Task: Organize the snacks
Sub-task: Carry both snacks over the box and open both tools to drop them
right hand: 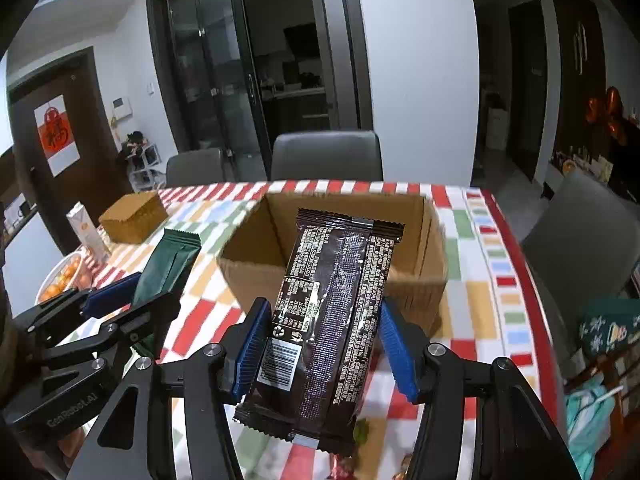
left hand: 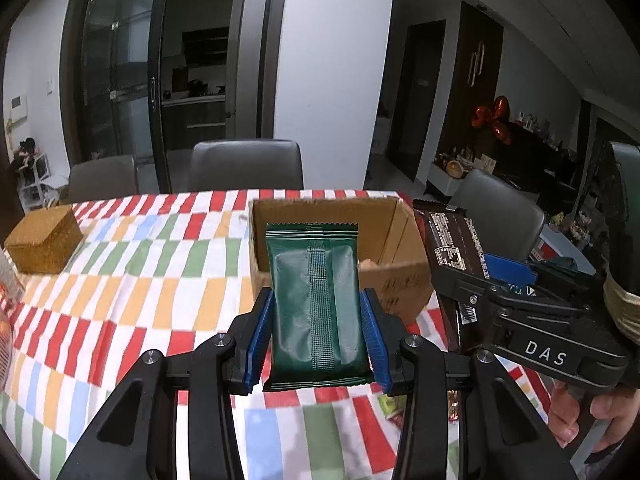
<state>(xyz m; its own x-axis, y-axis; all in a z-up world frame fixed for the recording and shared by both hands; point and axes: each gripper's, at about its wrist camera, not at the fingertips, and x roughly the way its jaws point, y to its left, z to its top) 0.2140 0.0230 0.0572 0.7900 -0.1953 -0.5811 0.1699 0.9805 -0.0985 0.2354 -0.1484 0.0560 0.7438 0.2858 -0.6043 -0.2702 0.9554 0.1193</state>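
My left gripper (left hand: 317,314) is shut on a dark green snack packet (left hand: 318,304), held upright above the checked tablecloth (left hand: 132,280). Its blue pads press the packet's two long sides. My right gripper (right hand: 323,326) is shut on a dark brown snack packet (right hand: 328,320), printed back facing me. An open cardboard box (right hand: 408,280) stands just beyond both packets; little of its inside shows. The right gripper and its brown packet (left hand: 452,248) appear at the right of the left wrist view. At the left of the right wrist view are the left gripper (right hand: 120,300) and the green packet (right hand: 168,260).
A brown woven box (left hand: 42,238) sits at the table's far left, with a carton (right hand: 86,228) and a bowl of oranges (right hand: 60,280) near it. Small wrapped snacks (right hand: 360,432) lie on the cloth below the grippers. Grey chairs (left hand: 246,164) ring the table.
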